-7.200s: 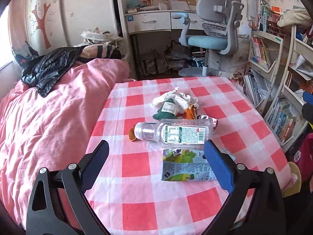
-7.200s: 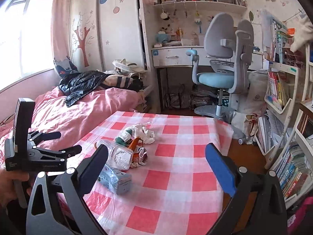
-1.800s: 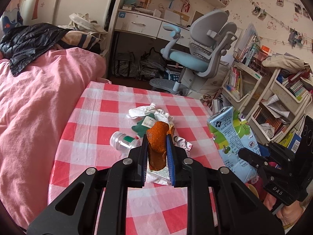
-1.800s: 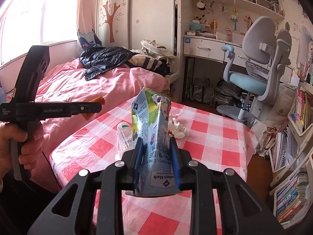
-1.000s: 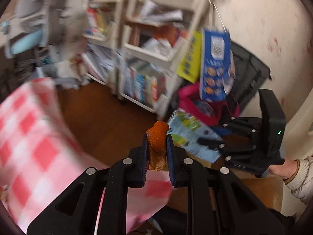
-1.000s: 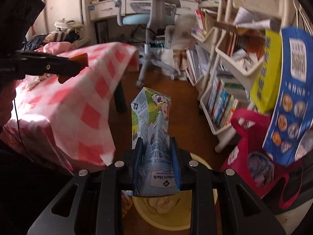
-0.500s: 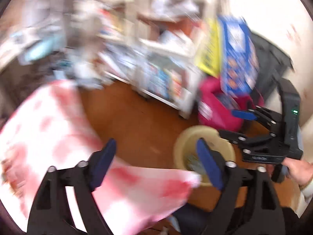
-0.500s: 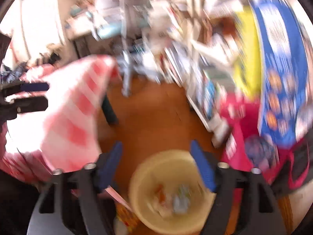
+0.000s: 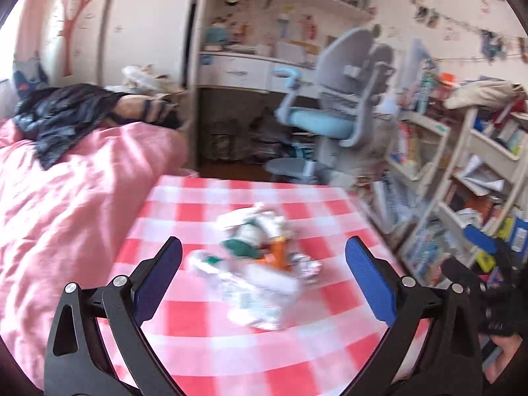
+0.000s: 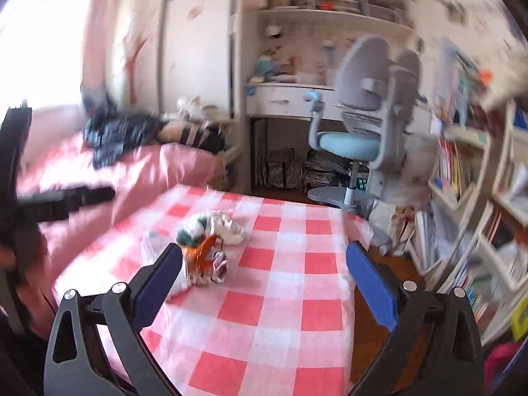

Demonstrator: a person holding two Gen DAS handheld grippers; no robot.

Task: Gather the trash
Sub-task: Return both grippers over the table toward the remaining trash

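Left wrist view: the left gripper gapes wide, holding nothing, poised above the trash pile on the checked table, which sits dead ahead between its fingers. The right gripper, equally spread and bare, hangs farther off; the heap lies ahead and left of it.

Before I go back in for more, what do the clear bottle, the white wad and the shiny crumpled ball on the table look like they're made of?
Clear bottle: likely thin transparent plastic with a printed paper or film label; see-through body, though blurred.
White wad: probably tissue or soft paper; matte, creased folds.
Shiny crumpled ball: looks like foil or metallised wrapper; silvery glints, sharp crinkles.
All lie on the red-and-white checked cloth.
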